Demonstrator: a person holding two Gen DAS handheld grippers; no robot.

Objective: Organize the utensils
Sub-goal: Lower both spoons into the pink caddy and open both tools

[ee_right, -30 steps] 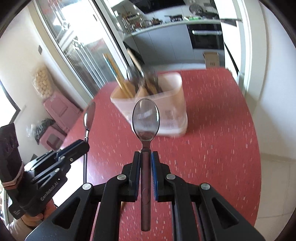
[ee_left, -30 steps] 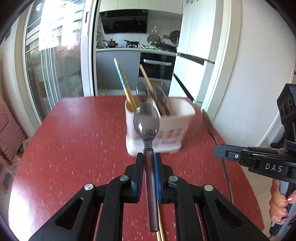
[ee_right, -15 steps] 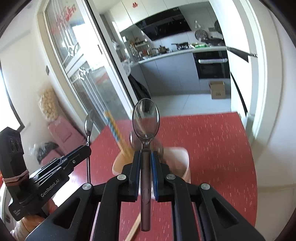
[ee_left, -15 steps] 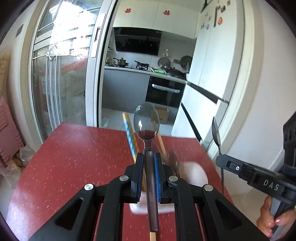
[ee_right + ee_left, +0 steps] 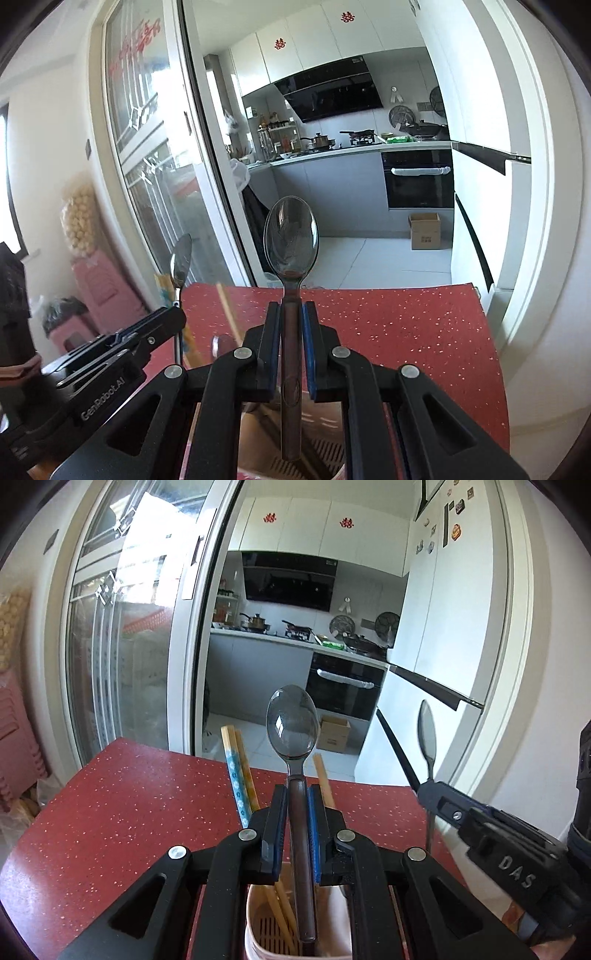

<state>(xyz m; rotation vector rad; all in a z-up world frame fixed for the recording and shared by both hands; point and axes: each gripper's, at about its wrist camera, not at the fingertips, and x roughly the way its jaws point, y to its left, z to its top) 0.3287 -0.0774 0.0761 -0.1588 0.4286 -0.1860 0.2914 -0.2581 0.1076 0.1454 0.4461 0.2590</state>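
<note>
Left gripper point(image 5: 297, 825) jaws clamped on spoon point(image 5: 292, 723), bowl at 12 o'clock, handle over utensil holder point(image 5: 255, 923). Right gripper point(image 5: 287, 345) clamps second spoon point(image 5: 290, 236) likewise.

A red speckled table point(image 5: 122, 812) stands before an open sliding glass door point(image 5: 122, 657) with a white frame. Beyond it lies a kitchen with a grey tiled floor point(image 5: 369, 254), grey lower cabinets point(image 5: 255, 672), white upper cabinets point(image 5: 314, 524) bearing red stickers, a black range hood point(image 5: 332, 92) and a black oven point(image 5: 419, 181). Pots point(image 5: 255, 622) sit on the counter. A cardboard box point(image 5: 424, 230) rests on the floor. A white fridge point(image 5: 450, 602) with magnets stands at the right. Daylight brightens the glass. Pink stools point(image 5: 99, 291) stand at the left.
</note>
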